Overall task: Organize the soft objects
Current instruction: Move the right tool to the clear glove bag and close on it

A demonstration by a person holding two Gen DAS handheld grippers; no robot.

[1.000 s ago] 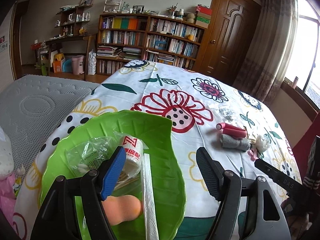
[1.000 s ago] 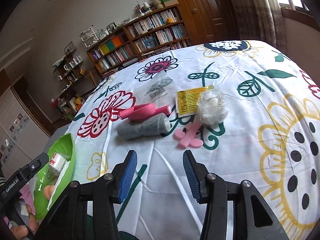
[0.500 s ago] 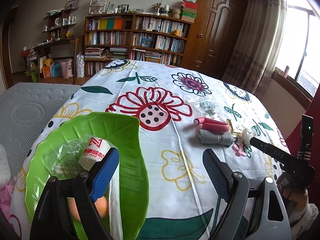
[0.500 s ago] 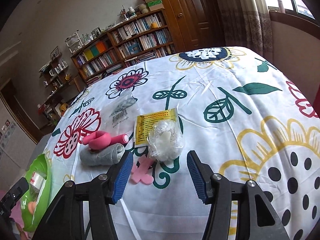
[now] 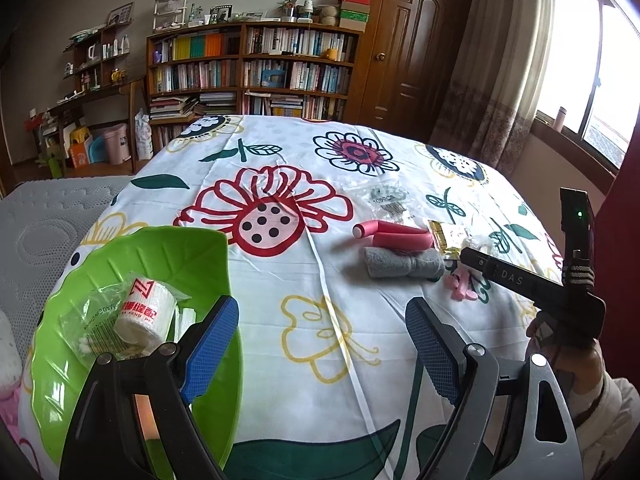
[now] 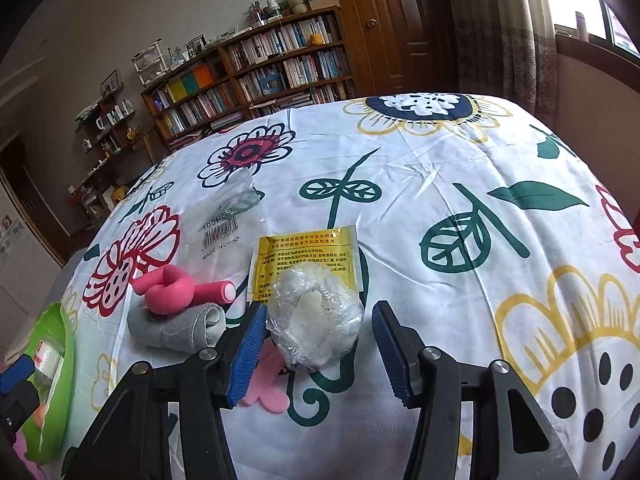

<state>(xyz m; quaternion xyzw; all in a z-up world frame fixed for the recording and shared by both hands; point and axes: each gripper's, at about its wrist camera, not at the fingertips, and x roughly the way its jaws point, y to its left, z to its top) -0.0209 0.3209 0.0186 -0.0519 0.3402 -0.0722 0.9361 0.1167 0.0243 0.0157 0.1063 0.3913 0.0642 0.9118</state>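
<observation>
My right gripper (image 6: 320,350) is open, its blue pads on either side of a clear bag of white cotton (image 6: 316,320) lying on the floral cloth. Left of the bag are a pink foam piece (image 6: 266,390), a rolled grey cloth (image 6: 180,326) and a bent pink foam roller (image 6: 180,290). A yellow packet (image 6: 308,250) lies just behind the bag. My left gripper (image 5: 322,350) is open over the near table edge, beside a green leaf-shaped tray (image 5: 80,280). The tray holds a bandage roll (image 5: 146,312) and a bag of cotton swabs (image 5: 94,332).
A clear "100PCS" plastic bag (image 6: 224,216) lies behind the pink roller. A grey mattress (image 5: 40,220) sits left of the table. A bookshelf (image 5: 256,68), a door (image 5: 416,52) and a curtained window (image 5: 580,60) stand beyond. A hand (image 5: 576,364) holds the right gripper's handle.
My right gripper has moved forward until its pads flank the cotton bag. My left gripper has drawn back and to the right, away from the tray's middle.
</observation>
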